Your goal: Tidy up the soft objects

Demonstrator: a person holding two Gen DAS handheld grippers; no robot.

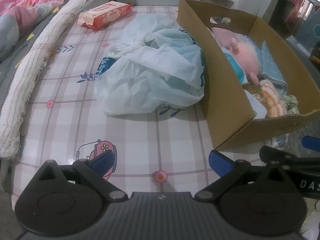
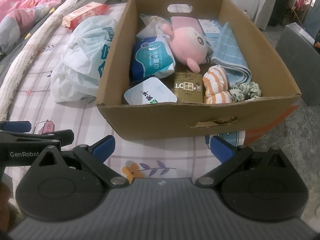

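Observation:
A cardboard box (image 2: 160,118) stands on the patterned table and holds a pink plush toy (image 2: 188,42), a folded blue cloth (image 2: 230,54), orange-striped rolled socks (image 2: 217,84), a green scrunchie (image 2: 246,91) and several tissue and wipe packs (image 2: 152,58). A crumpled white plastic bag (image 1: 154,70) lies left of the box (image 1: 220,84). A red wipes pack (image 1: 106,15) rests at the far side. My left gripper (image 1: 160,164) is open over the table, short of the bag. My right gripper (image 2: 163,149) is open just before the box's near wall. Both hold nothing.
A frayed white rolled cloth (image 1: 34,64) runs along the table's left edge, with pink bedding (image 1: 26,6) beyond it. The box overhangs the table's right edge above a grey floor (image 2: 300,140). The table (image 1: 140,136) has a checked, flowered cover.

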